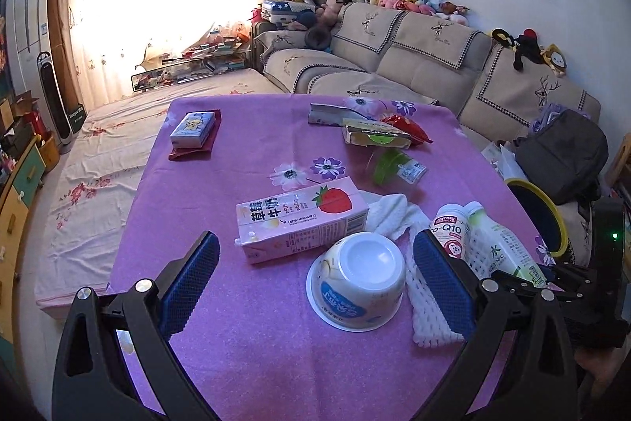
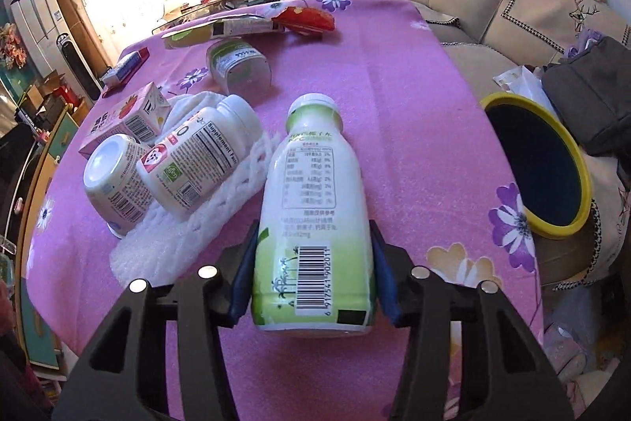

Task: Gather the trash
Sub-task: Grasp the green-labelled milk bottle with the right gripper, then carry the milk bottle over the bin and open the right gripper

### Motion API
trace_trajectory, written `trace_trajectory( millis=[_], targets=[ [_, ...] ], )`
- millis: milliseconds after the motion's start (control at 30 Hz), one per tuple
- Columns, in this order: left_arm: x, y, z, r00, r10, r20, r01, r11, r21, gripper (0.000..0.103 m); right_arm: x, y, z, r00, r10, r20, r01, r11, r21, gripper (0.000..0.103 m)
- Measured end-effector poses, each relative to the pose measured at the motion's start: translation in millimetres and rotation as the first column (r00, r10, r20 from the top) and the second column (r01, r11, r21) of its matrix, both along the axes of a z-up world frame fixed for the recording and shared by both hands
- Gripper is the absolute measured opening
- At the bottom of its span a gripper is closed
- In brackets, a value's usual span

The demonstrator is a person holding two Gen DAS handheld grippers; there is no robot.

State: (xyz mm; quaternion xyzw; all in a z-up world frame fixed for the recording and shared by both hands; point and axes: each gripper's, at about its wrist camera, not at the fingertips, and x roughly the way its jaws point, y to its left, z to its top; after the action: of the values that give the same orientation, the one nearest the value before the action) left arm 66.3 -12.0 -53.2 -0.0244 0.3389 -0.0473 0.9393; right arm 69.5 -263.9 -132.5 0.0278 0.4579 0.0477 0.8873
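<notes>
My right gripper (image 2: 313, 227) is shut on a green and white drink bottle (image 2: 311, 184), its blue pads against both sides of the lower body, cap pointing away. That bottle (image 1: 501, 247) shows at the right in the left wrist view. My left gripper (image 1: 315, 239) stands open over the pink tablecloth (image 1: 244, 164), nothing held. An upturned white yogurt cup (image 1: 359, 279) lies between its fingers, nearer the right one. Beside it are a pink strawberry milk carton (image 1: 299, 219), a white supplement bottle (image 1: 449, 227) and white foam netting (image 1: 422, 302).
A dark bin with a yellow rim (image 2: 583, 180) stands off the table's right edge by the sofa (image 1: 426, 66). Farther back lie a clear jar with a green lid (image 1: 394, 166), a flattened carton (image 1: 374, 135), a red wrapper (image 1: 410, 129) and a blue box (image 1: 193, 129).
</notes>
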Motion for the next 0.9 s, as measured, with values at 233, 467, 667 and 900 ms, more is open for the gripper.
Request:
trace_trajectory(
  millis=[233, 467, 667, 900],
  targets=[
    [0.7, -13.3, 0.1, 0.999, -0.033, -0.001, 0.033, 0.999, 0.016, 0.097, -10.6, -34.4, 23.2, 0.996, -0.055, 0.064, 0.054, 0.998, 0.021, 0.049],
    [-0.9, -23.8, 1.9, 0.998, -0.061, 0.004, 0.061, 0.998, 0.027, 0.097, 15.0, -134.4, 30.9, 0.966, -0.253, 0.051, 0.253, 0.967, 0.004, 0.049],
    [0.7, -36.6, 2.1, 0.997, -0.082, -0.006, 0.082, 0.996, 0.042, 0.097, 68.5, -211.6, -14.2, 0.928, -0.355, -0.111, 0.35, 0.935, -0.057, 0.049],
    [4.7, -58.0, -2.2, 0.992, -0.125, -0.03, 0.127, 0.99, 0.064, 0.097, 124.7, -259.3, -84.3, 0.866, -0.414, -0.281, 0.396, 0.91, -0.12, 0.049]
  ],
)
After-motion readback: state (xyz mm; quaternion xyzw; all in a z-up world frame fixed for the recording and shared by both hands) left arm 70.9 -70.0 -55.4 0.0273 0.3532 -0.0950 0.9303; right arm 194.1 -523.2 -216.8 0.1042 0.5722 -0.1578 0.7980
